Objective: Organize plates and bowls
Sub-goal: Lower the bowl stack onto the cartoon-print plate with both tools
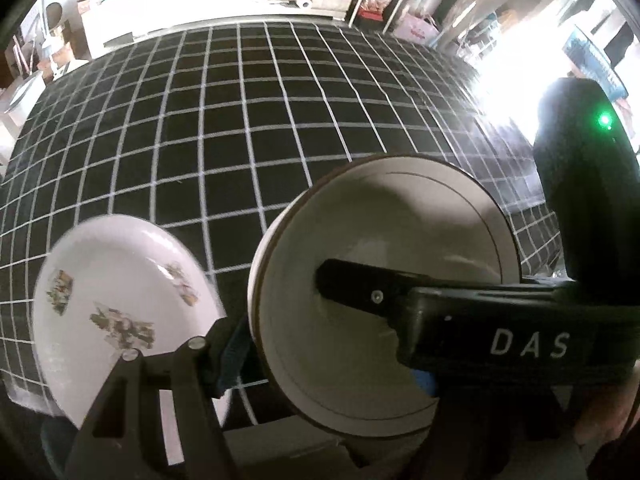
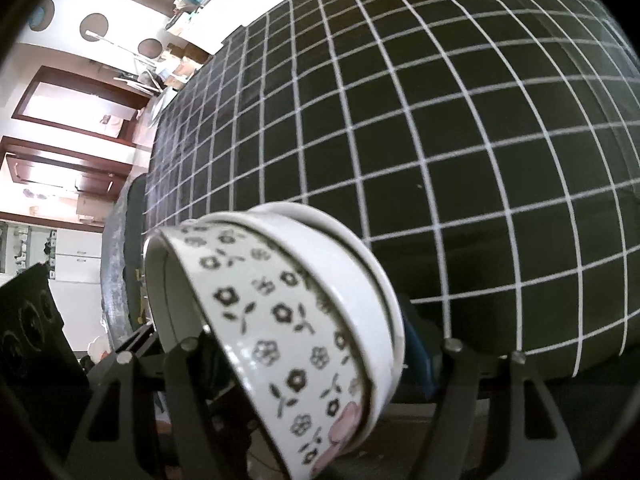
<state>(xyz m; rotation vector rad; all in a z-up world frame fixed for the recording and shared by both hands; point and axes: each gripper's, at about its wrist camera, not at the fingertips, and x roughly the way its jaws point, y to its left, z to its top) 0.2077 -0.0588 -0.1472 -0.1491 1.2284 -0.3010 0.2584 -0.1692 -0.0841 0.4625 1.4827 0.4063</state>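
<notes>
1. The left wrist view alone shows the left claw (image 1: 320, 340) closed on the wall of a plain white bowl with a thin brown rim (image 1: 384, 248). One finger (image 1: 360, 292) lies inside the bowl and the other is outside, beside a blue pad. The bowl is tilted, so its opening faces the camera, and nothing is in it.
2. Only this view shows a white plate with flower pictures (image 1: 116, 300). It is just beside the bowl on the left, tilted too, partly behind the claw's linkage, and nothing lies on it. What carries it I cannot tell.
3. Only this view also shows a black device with a green light (image 1: 592, 184) at the right edge.
4. The right wrist view alone shows the right claw (image 2: 316, 364) closed around a stack of bowls: a bowl with black flower print (image 2: 276, 320) sits nested in a plain white bowl (image 2: 352, 264). The stack is tilted to the left, held above the surface. Its inside is mostly hidden.
5. Under both claws is the counter (image 2: 480, 140), covered with a black cloth with a white grid.
6. Beyond its far edge, the left view shows white shelves with boxes (image 1: 224, 4) and bright light at the right. The right view shows brown wooden frames (image 2: 76, 100) on a white wall.
</notes>
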